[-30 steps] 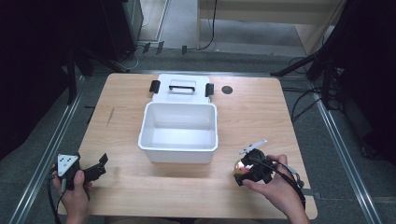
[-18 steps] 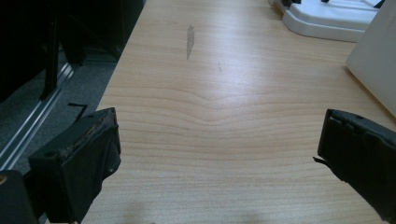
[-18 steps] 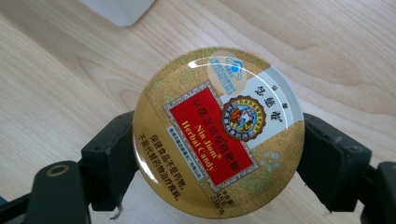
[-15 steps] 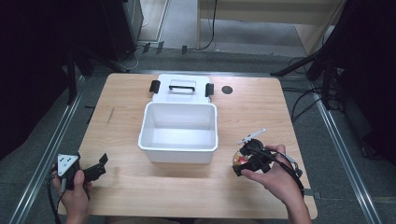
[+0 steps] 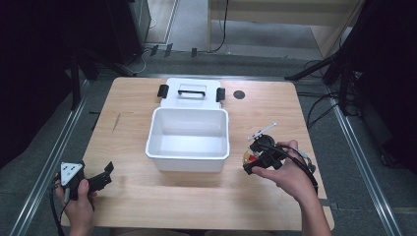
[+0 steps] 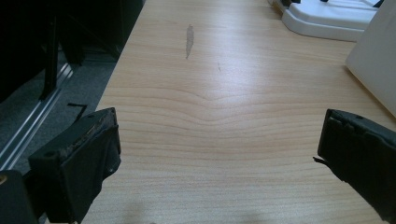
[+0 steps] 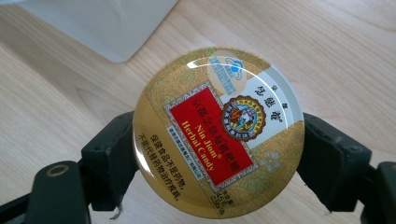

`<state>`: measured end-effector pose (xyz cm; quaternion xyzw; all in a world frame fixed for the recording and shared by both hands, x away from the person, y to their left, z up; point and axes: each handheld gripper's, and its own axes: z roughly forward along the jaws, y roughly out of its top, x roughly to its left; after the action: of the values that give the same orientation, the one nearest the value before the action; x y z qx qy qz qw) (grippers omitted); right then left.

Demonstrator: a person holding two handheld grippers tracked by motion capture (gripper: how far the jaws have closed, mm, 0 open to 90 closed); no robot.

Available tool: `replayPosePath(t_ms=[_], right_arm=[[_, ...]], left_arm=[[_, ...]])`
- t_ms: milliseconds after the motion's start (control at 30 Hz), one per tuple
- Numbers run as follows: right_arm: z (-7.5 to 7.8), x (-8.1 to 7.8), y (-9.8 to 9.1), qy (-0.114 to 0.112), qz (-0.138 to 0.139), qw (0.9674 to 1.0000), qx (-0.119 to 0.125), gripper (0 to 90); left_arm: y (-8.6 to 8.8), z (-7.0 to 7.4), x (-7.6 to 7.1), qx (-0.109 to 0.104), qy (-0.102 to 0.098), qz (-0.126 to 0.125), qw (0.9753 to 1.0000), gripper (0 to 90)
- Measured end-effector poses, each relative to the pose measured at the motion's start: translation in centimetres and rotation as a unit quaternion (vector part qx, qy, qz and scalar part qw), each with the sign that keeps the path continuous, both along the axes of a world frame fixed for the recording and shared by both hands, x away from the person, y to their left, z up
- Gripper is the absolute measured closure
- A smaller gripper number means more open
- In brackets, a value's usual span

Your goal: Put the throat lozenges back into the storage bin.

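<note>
A round gold candy tin [image 7: 218, 133] with a red label sits clamped edge to edge between the jaws of my right gripper [image 7: 218, 149]. From above, the right gripper [image 5: 252, 161] holds the tin [image 5: 249, 157] off the table, just right of the white bin [image 5: 189, 137]. Down at the table's near left corner, my left gripper [image 5: 105, 173] stands open. In its own view the left gripper [image 6: 215, 154] has only bare wood between its wide-apart jaws.
The open white bin looks empty, and its lid [image 5: 191, 93] with black latches lies flat behind it. A dark round hole [image 5: 239, 94] marks the table at the back right. The bin's corner [image 6: 378, 65] rises at the right of the left gripper view.
My right gripper has lifted the tin and carried it up and to the left, closer to the bin's right side. The left hand has stayed where it was.
</note>
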<state>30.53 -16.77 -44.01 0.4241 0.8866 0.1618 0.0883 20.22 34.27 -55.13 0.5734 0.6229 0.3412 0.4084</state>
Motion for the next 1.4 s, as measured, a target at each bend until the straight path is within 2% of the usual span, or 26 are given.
replayPosePath(t_ms=[567,1100,1400], right_arm=[[2.4,2.4,1.7,-0.006,0.015,0.9995,-0.026,20.6],[4.2,4.2,2.3,-0.009,0.015,0.9993,-0.032,20.6],[5.9,4.9,3.1,-0.01,0.016,0.9991,-0.037,20.6]], left_arm=[[0.0,0.0,0.0,0.003,0.002,0.003,1.0,0.0],[0.0,0.0,0.0,0.0,0.002,0.003,1.0,0.0],[0.0,0.0,0.0,-0.002,0.002,0.004,1.0,0.0]])
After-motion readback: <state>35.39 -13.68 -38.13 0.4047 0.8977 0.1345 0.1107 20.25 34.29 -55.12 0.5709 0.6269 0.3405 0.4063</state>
